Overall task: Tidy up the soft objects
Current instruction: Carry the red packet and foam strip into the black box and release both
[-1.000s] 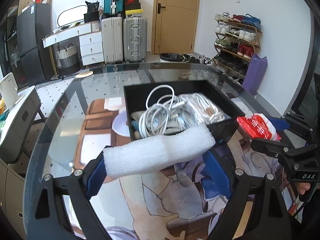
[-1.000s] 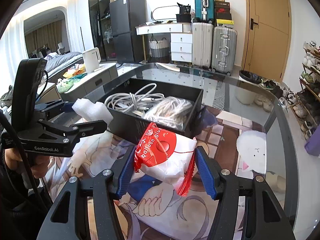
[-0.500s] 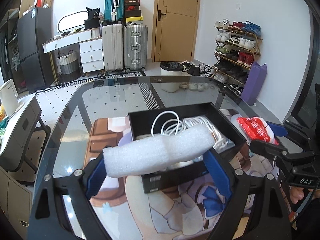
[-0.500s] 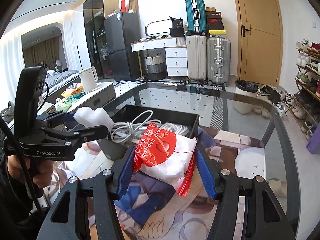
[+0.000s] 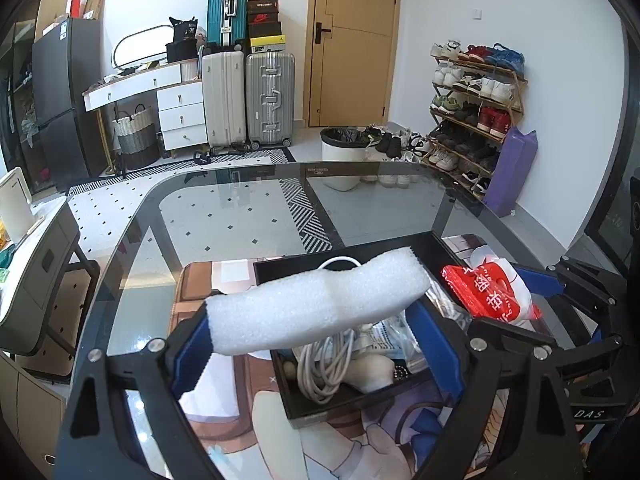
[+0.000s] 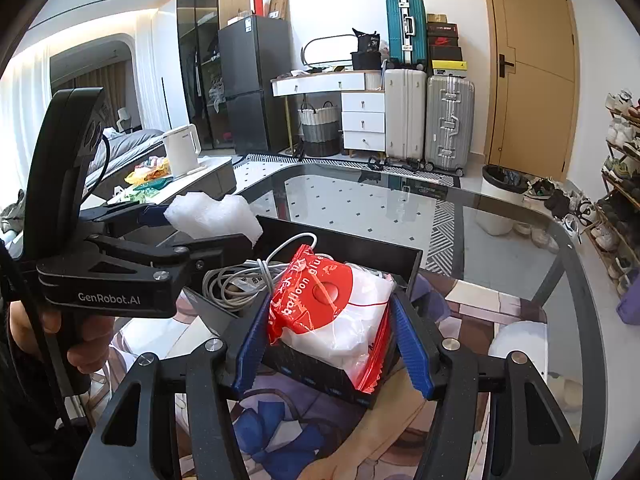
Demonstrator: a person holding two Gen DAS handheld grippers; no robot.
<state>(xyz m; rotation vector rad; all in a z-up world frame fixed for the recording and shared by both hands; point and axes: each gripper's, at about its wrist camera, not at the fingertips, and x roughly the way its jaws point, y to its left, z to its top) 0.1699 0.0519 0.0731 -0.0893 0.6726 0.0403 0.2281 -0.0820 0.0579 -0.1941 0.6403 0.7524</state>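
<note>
A long white foam piece (image 5: 316,304) spans the blue pads of my left gripper (image 5: 312,332), which is shut on it above the near part of the black box (image 5: 360,402). The foam piece (image 6: 212,216) also shows in the right wrist view, at the tips of the left gripper (image 6: 208,228). My right gripper (image 6: 332,324) is shut on a red and white plastic bag (image 6: 332,304) printed "balloon glue", held over the box's right side. That bag (image 5: 492,292) appears at the right of the left wrist view. White cables (image 5: 324,364) fill the box.
The black box (image 6: 340,380) stands on a printed mat (image 5: 224,412) on a glass table (image 5: 240,208). A person's hand (image 6: 80,340) grips the left handle. Beyond the table lie suitcases (image 5: 248,96), a shoe rack (image 5: 476,108) and a bin (image 5: 344,156).
Both grippers have moved forward and a little up, so the foam and the bag now hang over the box instead of in front of it. Both grips are unchanged.
</note>
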